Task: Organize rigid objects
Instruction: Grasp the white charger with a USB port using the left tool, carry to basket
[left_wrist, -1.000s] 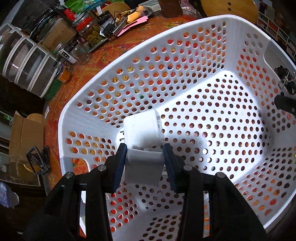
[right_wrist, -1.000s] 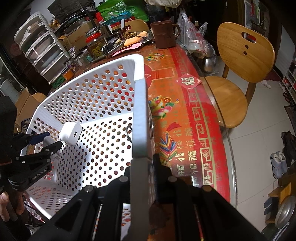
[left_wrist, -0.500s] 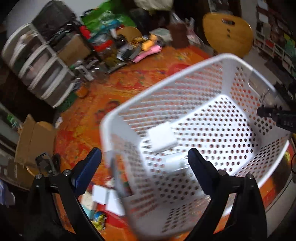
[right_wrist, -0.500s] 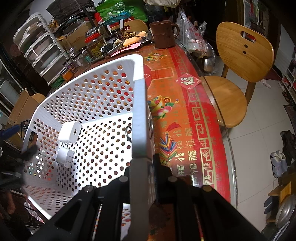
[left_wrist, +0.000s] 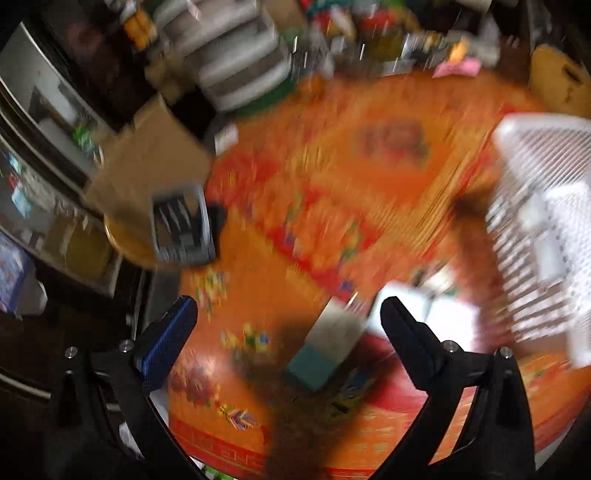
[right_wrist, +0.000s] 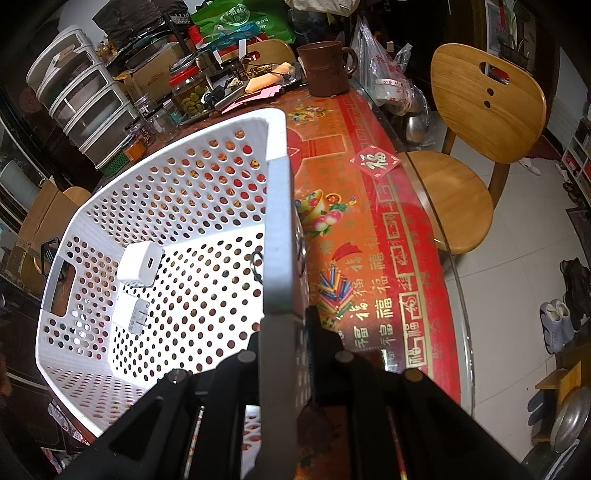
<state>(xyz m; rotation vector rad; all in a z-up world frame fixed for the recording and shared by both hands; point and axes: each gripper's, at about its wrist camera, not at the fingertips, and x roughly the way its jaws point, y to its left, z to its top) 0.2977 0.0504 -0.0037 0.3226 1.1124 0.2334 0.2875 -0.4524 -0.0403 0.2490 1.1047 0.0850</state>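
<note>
White perforated plastic basket (right_wrist: 155, 206) on orange worktop (right_wrist: 369, 236), two white chargers (right_wrist: 140, 264) inside, rim clamped by right fingers (right_wrist: 286, 332); left fingers (left_wrist: 284, 325) opening, empty, above blurred teal-grey box (left_wrist: 325, 343).

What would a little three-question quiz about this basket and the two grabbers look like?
1. How many white chargers lie inside the white basket?
2. True or false: the right gripper is clamped on the basket's rim.
3. Is anything between the fingers of the left gripper? A) a charger B) nothing C) a mug

Key: 1. Two, one beside the other, the second charger with its prongs showing. 2. True. 3. B; its jaws are opening over the orange tablecloth.
</note>
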